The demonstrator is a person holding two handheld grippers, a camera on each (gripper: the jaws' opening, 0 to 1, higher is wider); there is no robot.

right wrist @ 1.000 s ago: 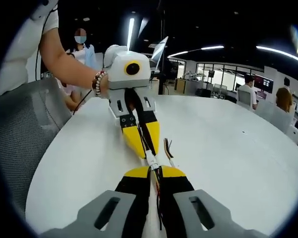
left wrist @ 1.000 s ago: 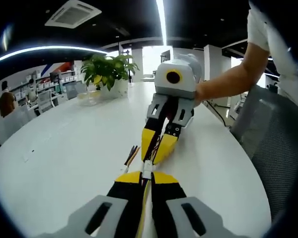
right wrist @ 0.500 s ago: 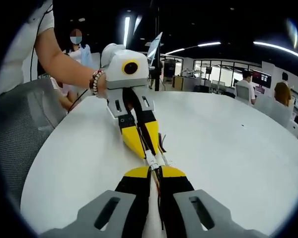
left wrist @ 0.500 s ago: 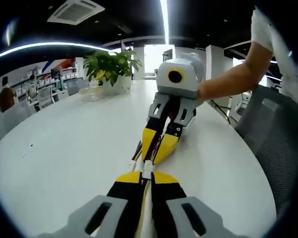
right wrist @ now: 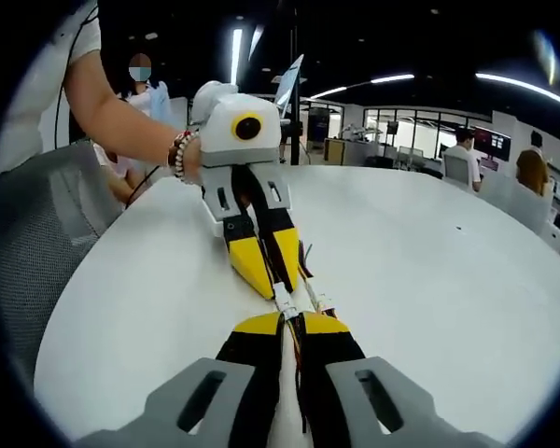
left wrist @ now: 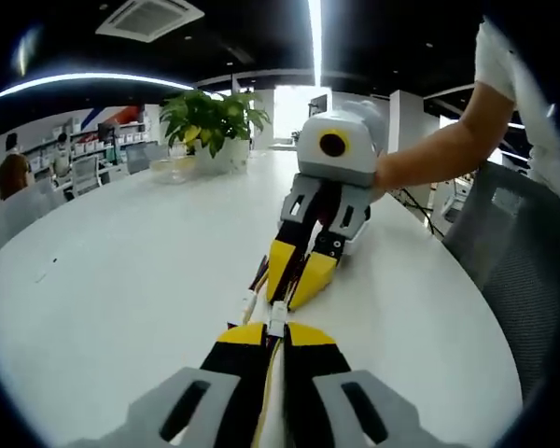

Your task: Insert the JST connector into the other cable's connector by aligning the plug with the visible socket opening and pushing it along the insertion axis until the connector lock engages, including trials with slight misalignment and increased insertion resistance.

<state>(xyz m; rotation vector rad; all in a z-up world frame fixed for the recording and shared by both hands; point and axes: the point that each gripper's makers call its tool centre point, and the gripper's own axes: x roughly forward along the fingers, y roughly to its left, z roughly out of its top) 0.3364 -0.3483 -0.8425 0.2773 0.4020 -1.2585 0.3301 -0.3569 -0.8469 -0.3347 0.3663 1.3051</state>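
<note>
Left claw [left wrist: 273,333] and right claw [right wrist: 290,327], each clenched on 1 cable's end, meet tip to tip above the white bench [left wrist: 121,280], the small white connector [left wrist: 276,320] bridging them (seemingly mated, though lock engagement is too small to confirm).

A large white round table [left wrist: 121,280] carries a potted green plant [left wrist: 210,126] near its far edge.

Bright ceiling light strips [left wrist: 315,28] glare above a dim, dark ceiling; the round white table [left wrist: 121,271] is evenly lit. Fisheye bending curves the edges; distant office background looks soft.
</note>
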